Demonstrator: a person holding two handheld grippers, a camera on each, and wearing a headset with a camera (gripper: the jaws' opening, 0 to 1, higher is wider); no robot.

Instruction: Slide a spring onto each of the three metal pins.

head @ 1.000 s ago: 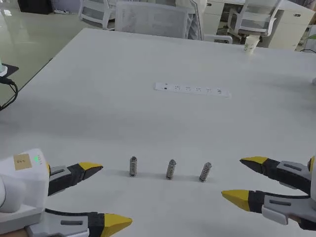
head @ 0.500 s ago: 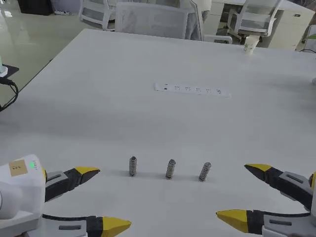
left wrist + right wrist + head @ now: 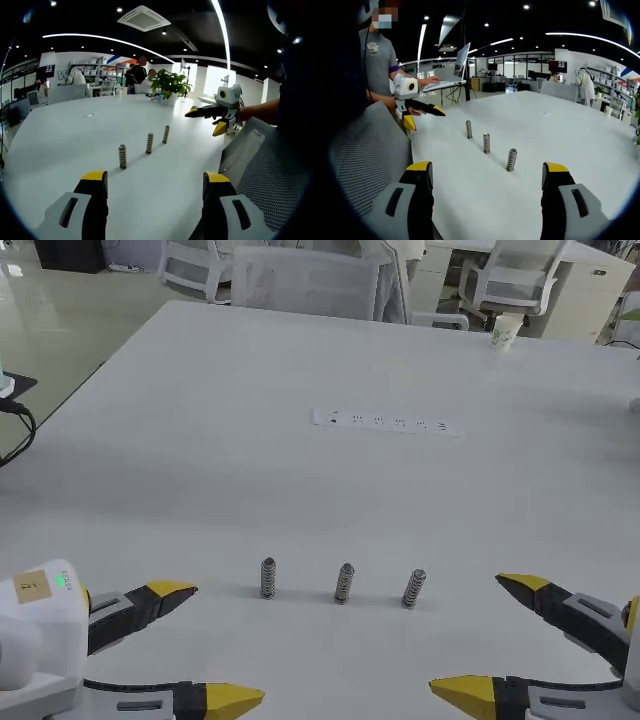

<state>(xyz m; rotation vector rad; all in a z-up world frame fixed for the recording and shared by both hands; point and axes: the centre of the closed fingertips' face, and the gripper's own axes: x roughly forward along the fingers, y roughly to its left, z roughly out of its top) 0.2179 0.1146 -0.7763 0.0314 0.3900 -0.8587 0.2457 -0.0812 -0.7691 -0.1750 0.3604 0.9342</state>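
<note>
Three small metal springs stand in a row on the white table (image 3: 300,490): left spring (image 3: 268,578), middle spring (image 3: 344,583), right spring (image 3: 414,589), which leans a little. Each looks to sit around a pin; I cannot make out the pins themselves. My left gripper (image 3: 205,645) is open at the near left, apart from the row. My right gripper (image 3: 490,636) is open wide at the near right. In the left gripper view, the springs (image 3: 149,143) stand ahead of the open jaws. In the right gripper view, the row (image 3: 486,142) lies ahead too.
A white power strip (image 3: 388,422) lies mid-table. A paper cup (image 3: 506,331) stands at the far right edge, with office chairs (image 3: 310,280) behind the table. A mesh chair back (image 3: 260,165) is close beside me. A potted plant (image 3: 170,85) sits on the table.
Both grippers have drawn back a little toward the near edge. The right gripper's jaws have spread wider. The springs have not moved.
</note>
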